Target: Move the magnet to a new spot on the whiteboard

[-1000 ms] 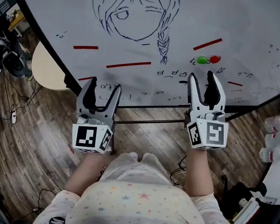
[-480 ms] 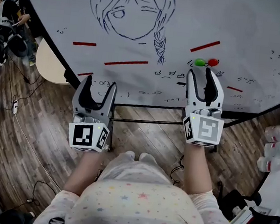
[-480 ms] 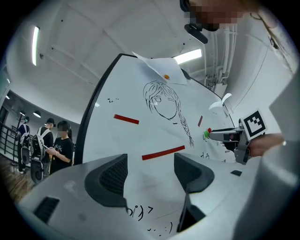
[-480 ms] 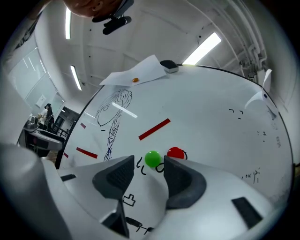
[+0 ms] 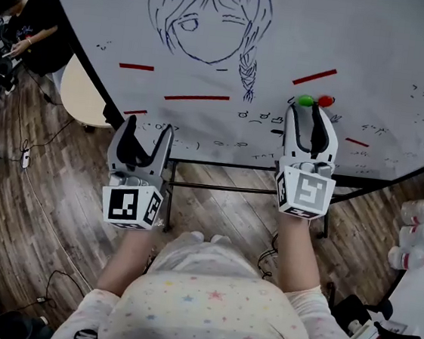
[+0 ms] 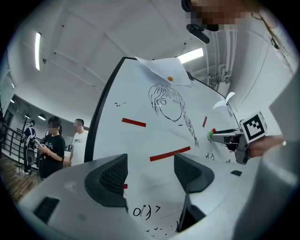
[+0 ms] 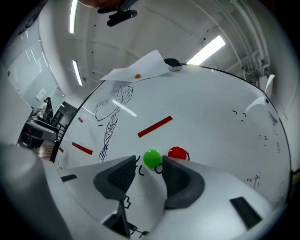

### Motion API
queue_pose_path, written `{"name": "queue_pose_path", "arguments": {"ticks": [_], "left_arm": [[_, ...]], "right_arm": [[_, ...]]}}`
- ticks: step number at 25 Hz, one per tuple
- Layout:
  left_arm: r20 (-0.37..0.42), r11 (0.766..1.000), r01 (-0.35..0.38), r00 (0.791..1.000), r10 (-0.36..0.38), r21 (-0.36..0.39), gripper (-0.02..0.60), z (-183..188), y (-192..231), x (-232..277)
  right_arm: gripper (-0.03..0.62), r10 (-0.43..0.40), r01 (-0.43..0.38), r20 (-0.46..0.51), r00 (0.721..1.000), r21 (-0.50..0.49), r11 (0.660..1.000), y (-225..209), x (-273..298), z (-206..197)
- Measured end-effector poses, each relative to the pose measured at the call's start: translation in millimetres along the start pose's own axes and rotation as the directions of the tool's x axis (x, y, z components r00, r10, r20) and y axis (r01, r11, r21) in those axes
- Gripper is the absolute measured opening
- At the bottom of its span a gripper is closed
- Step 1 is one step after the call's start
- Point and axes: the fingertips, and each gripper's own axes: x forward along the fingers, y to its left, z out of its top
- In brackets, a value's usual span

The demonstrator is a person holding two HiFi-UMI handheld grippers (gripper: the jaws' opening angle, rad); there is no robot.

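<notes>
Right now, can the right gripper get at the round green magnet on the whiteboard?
Probably yes: the right gripper has its jaws apart, the round green magnet just ahead of the gap, nothing between. A round red magnet sits close beside.

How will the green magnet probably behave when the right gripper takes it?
The green magnet looks small, round and glossy, so it may slip between the right gripper's open jaws. It clings unsupported to the whiteboard, so it probably resists, then releases suddenly. Its small size suggests it is light.
</notes>
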Motion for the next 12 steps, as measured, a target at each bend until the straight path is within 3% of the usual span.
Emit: {"name": "queue_pose_path", "arguments": {"ticks": [12], "left_arm": [[-0.009, 1.000, -0.014, 1.000, 0.014, -0.004, 0.285, -4.0, 3.3, -2.4]], "right_arm": [[0.143, -0.027, 0.027, 0.001, 1.000, -0.019, 0.999, -5.4, 5.8, 0.7]]}}
